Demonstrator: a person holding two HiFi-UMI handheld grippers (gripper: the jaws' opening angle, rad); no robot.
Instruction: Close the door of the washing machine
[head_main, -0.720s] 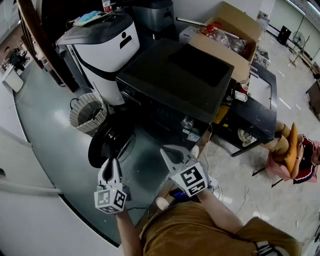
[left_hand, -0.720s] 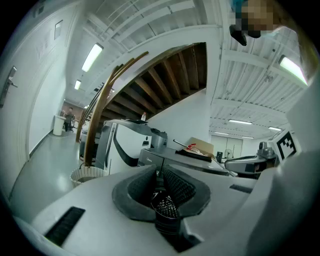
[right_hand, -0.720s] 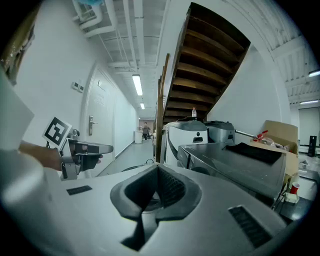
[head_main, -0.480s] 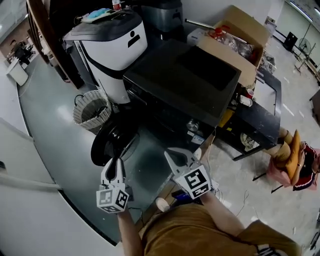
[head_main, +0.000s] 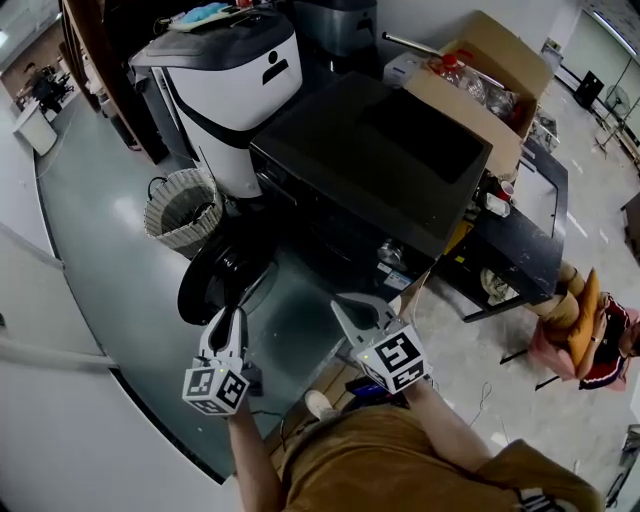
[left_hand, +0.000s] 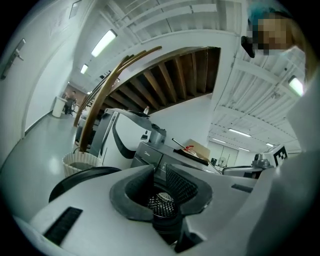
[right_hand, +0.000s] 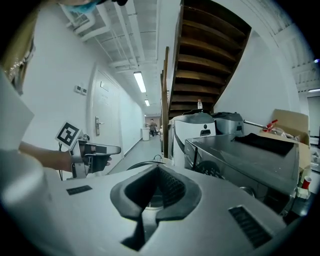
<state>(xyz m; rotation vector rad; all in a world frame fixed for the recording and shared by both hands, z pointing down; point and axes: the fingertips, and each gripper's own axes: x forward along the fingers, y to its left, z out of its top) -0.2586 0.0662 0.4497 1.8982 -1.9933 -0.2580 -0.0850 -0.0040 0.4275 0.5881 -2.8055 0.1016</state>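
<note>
The left gripper (head_main: 228, 325) has moved forward toward the open door (head_main: 205, 285). In the head view its tips now overlap the door's near rim (contact cannot be told). In the left gripper view the door's dark rim has come into sight at lower left. The washer (head_main: 370, 170) looms nearer in both gripper views.

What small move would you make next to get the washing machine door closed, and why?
Probably ease the left gripper forward against the door. The door stands swung open from the front of the washing machine, and the left gripper hovers short of it, empty, nearer than the right gripper.
</note>
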